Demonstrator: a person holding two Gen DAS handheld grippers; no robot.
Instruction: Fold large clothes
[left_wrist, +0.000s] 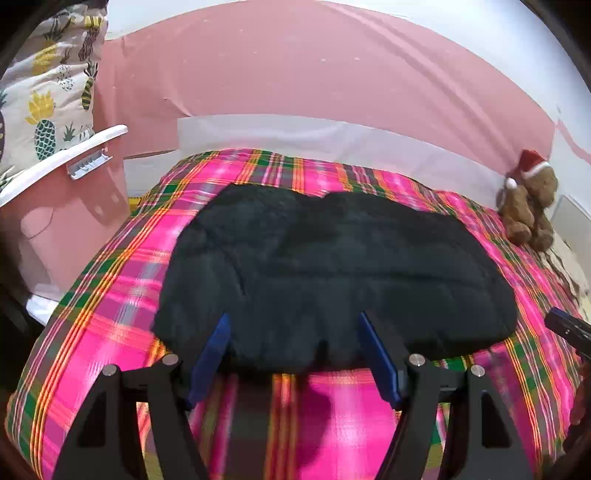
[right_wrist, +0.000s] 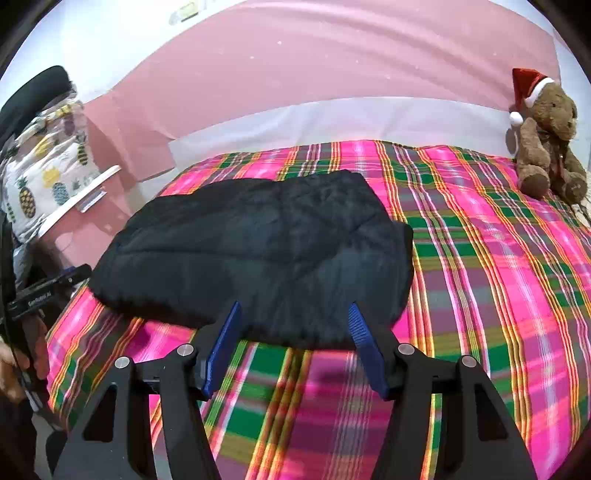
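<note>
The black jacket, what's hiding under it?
The black jacket lies folded on a pink plaid blanket, which shows all around it. Whatever sits beneath the middle is covered, so nothing else can be told.

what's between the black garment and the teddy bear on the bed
Only bare plaid bedspread lies between the black garment and the teddy bear; the right wrist view shows it best.
</note>
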